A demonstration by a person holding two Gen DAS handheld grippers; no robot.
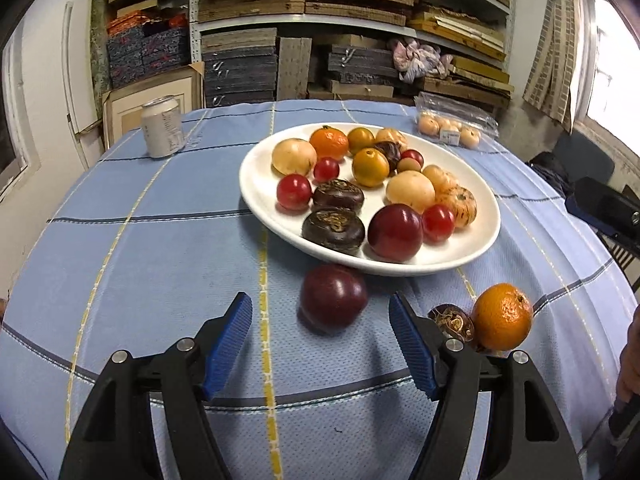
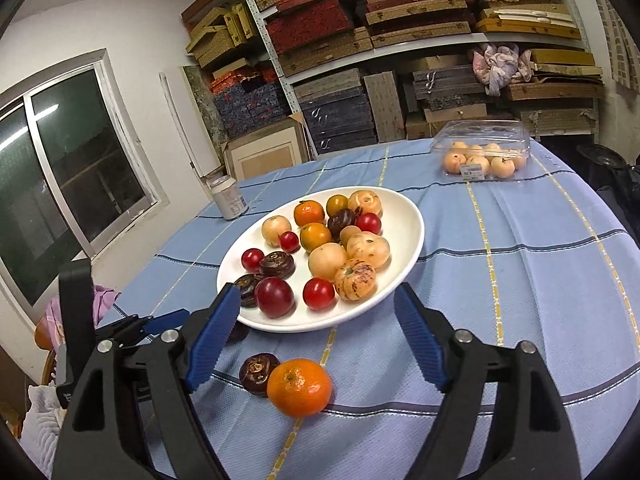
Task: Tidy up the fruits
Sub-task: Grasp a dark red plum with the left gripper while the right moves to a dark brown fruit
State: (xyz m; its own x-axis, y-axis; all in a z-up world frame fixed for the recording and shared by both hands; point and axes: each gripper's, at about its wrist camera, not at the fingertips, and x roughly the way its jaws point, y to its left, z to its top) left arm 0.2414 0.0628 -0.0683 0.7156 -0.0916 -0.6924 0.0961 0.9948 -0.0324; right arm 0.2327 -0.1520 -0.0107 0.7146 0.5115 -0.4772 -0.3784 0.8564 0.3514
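Note:
A white plate [image 1: 476, 240] [image 2: 404, 216] holds several fruits: oranges, red tomatoes, pale round fruits, dark water chestnuts and a dark red plum. A second dark plum [image 1: 334, 296] lies on the blue cloth just in front of the plate, between the tips of my left gripper [image 1: 320, 304], which is open and not touching it. To its right lie a water chestnut [image 1: 452, 322] [image 2: 258, 372] and an orange [image 1: 502, 317] [image 2: 299, 387], touching each other. My right gripper [image 2: 318, 294] is open above them, and the orange rests free between its fingers.
A silver can [image 1: 162, 126] [image 2: 228, 198] stands at the far left of the table. A clear plastic box of pale fruits [image 1: 452, 124] [image 2: 484, 156] sits at the far right. Stacked shelves fill the wall behind. A hand [image 1: 630, 360] shows at the right edge.

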